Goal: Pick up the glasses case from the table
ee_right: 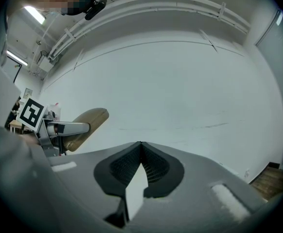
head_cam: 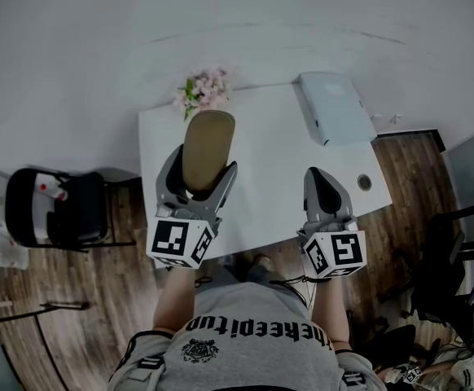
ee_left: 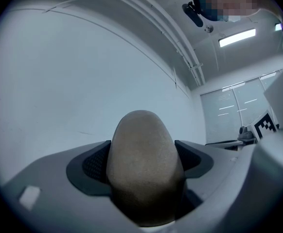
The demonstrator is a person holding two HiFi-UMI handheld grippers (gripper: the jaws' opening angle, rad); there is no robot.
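A tan, oval glasses case is clamped between the jaws of my left gripper, lifted above the white table. In the left gripper view the case fills the gap between both dark pads and points at the white wall. My right gripper hovers over the table's near right part with its jaws shut and nothing between them. In the right gripper view its tips meet, and the held case shows at the left.
A pale blue box lies at the table's far right corner and pink flowers stand at its far edge. A round cable hole is near the right edge. A black chair stands to the left on the wooden floor.
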